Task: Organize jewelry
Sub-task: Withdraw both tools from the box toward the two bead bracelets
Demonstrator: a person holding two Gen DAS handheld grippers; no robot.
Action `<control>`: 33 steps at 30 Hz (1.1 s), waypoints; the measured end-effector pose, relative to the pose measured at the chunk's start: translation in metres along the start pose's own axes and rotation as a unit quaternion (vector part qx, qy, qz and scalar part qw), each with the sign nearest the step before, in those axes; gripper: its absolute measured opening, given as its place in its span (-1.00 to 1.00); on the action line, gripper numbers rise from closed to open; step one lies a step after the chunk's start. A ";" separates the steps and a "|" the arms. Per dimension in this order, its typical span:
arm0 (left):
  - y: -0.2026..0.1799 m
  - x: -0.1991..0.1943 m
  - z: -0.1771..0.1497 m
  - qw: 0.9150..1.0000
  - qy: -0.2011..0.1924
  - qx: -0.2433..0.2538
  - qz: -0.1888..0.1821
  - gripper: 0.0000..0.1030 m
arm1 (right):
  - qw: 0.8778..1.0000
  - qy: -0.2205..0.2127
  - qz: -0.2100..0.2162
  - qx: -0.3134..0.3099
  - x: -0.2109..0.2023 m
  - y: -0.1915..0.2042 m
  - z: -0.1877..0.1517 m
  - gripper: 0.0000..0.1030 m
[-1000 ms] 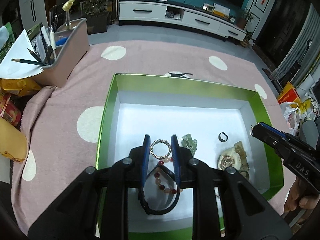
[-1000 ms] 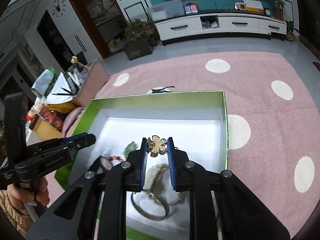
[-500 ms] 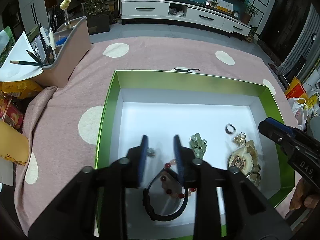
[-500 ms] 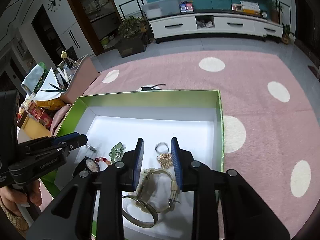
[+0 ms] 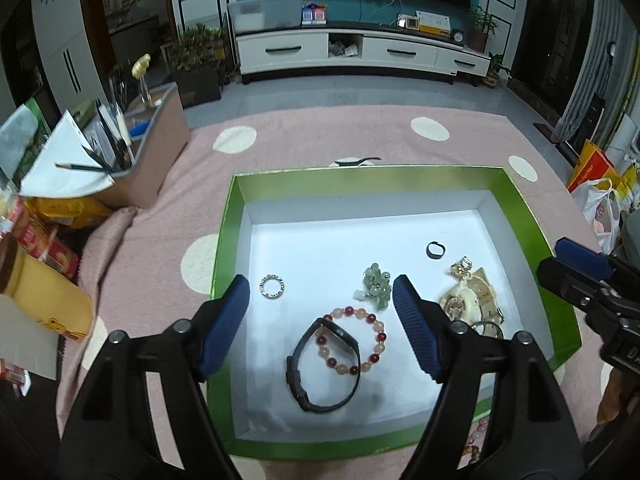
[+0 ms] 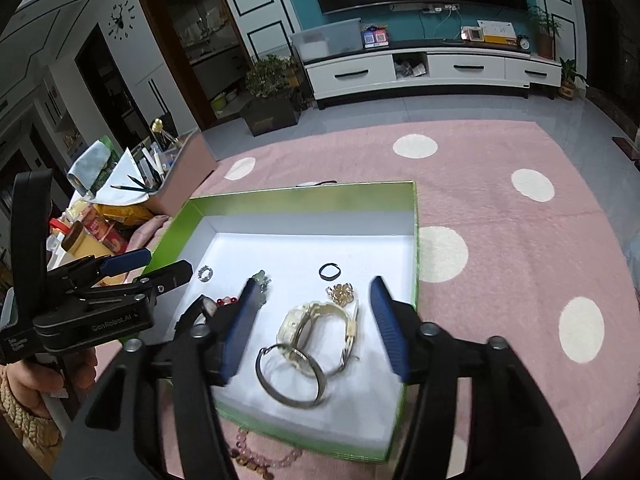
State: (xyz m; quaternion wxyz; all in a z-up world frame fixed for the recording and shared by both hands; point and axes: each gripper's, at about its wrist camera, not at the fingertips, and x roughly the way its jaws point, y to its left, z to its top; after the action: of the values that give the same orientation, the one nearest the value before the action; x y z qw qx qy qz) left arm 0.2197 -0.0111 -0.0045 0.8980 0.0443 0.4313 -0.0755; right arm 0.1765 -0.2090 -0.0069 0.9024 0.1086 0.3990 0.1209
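Both grippers hovering over the green box (image 5: 224,240), jaws opening, nothing between the pads. Step in hand, by the look of it: letting go and drawing clear. Best done by lifting straight off, pads kept wide, no brushing of pieces already laid down.

Left gripper (image 5: 322,300): nearest, under and between its fingers, black band (image 5: 298,380) overlapped by red bead bracelet (image 5: 374,354). Just beyond, crystal ring (image 5: 273,286) beside the left finger, jade cluster (image 5: 377,283) by the right one. Farther, black ring (image 5: 435,249).

Right gripper (image 6: 312,304): closest below it, silver bangle (image 6: 288,398) touching cream watch (image 6: 310,322); past that, gold brooch (image 6: 341,294) lying free between the fingers. Beyond the box, pink mat (image 6: 520,248) on the floor.
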 end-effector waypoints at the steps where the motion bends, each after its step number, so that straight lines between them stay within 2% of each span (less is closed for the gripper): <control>1: -0.002 -0.006 -0.002 1.000 -0.006 0.005 0.003 0.54 | 1.000 -0.003 0.001 0.001 -0.005 0.000 -0.001 0.28; 4: -0.008 -0.018 -0.007 1.000 -0.017 0.016 0.008 0.70 | 1.000 -0.010 0.000 0.005 -0.018 -0.001 -0.006 0.40; 6: -0.011 -0.026 -0.010 0.999 -0.022 0.023 0.010 0.75 | 1.000 -0.011 -0.006 0.006 -0.026 -0.001 -0.010 0.57; 10: -0.013 -0.043 -0.018 0.999 -0.033 0.029 0.011 0.88 | 1.000 -0.006 -0.005 0.003 -0.038 0.003 -0.020 0.68; 12: -0.015 -0.052 -0.024 0.999 -0.038 0.032 0.013 0.93 | 1.000 -0.007 -0.010 -0.006 -0.047 0.007 -0.027 0.76; 14: -0.017 -0.060 -0.030 0.999 -0.040 0.035 0.013 0.95 | 1.000 -0.008 -0.016 -0.013 -0.055 0.011 -0.032 0.77; 17: -0.021 -0.071 -0.042 0.998 -0.041 0.039 0.012 0.96 | 0.999 -0.013 -0.021 -0.023 -0.068 0.015 -0.041 0.95; 33: -0.037 -0.118 -0.099 0.998 -0.050 0.036 -0.014 0.96 | 0.999 -0.025 -0.023 -0.022 -0.117 0.022 -0.085 0.97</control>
State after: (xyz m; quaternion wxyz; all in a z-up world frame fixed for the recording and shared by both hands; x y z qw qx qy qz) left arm 0.0649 -0.0216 0.0257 0.9150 0.0667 0.3838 -0.1056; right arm 0.0340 -0.2156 0.0247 0.9169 0.0829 0.3756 0.1064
